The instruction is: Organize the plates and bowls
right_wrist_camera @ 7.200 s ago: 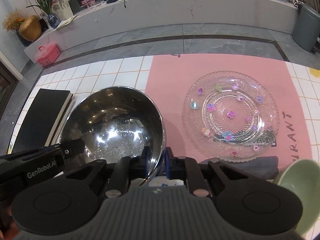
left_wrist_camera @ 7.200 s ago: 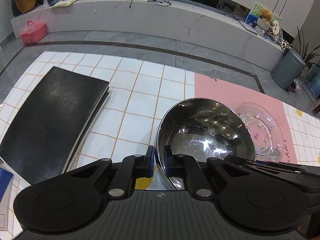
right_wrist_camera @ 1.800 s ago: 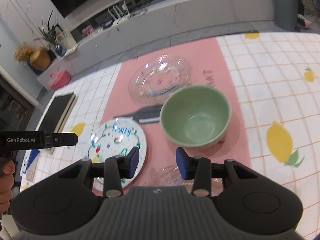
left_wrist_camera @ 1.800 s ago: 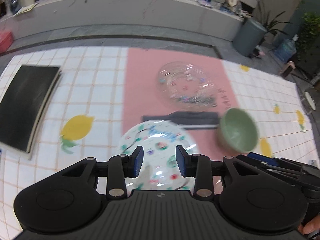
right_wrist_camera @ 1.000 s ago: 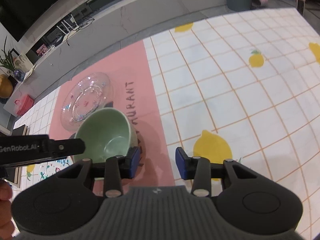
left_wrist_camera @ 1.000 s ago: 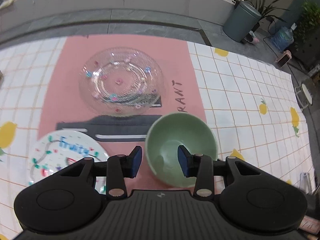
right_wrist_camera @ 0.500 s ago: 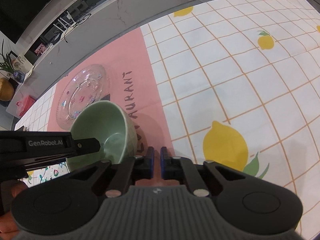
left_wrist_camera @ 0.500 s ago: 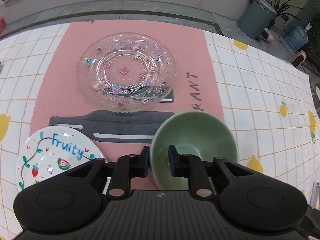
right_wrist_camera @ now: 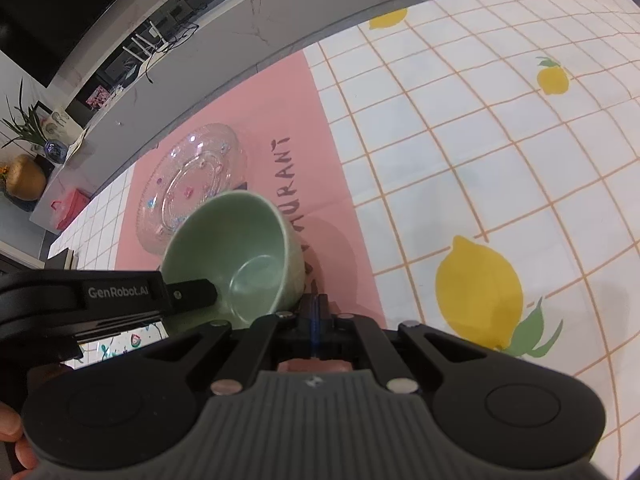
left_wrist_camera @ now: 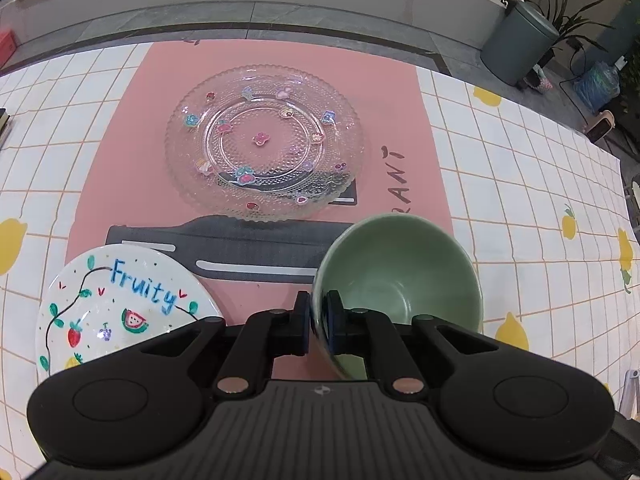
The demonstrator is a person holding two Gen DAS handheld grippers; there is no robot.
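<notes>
On the pink mat [left_wrist_camera: 132, 120], green bowl [left_wrist_camera: 404, 276] tilts, mouth toward the glass plate [left_wrist_camera: 264, 144].

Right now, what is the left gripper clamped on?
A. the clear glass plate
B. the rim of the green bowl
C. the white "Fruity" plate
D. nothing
B: the left gripper pinches the near rim of the green bowl, one finger inside, one outside.
</notes>
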